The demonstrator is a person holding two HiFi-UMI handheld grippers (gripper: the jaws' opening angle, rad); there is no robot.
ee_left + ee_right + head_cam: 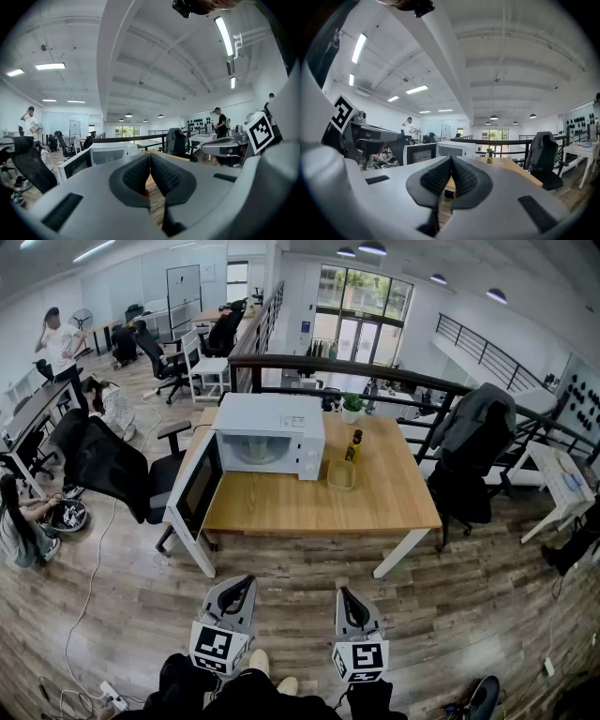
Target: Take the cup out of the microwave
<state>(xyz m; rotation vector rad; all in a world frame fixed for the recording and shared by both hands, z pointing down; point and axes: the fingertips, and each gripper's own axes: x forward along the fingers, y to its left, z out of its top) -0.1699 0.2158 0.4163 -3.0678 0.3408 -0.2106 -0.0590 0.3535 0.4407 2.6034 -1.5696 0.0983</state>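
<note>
A white microwave (270,435) stands on the wooden table (309,502), its door (195,495) swung wide open to the left. Its cavity shows a pale turntable, and I cannot tell whether anything stands inside. A yellowish see-through cup (341,474) stands on the table just right of the microwave. My left gripper (240,594) and right gripper (351,606) hang side by side well short of the table's near edge, over the floor. Both are shut with nothing between the pads, as the left gripper (149,157) and right gripper (451,161) show in their own views.
A dark bottle with a yellow label (353,445) and a small potted plant (352,407) stand behind the cup. Black office chairs flank the table on the left (108,465) and right (469,456). A railing (375,373) runs behind. People are on the far left.
</note>
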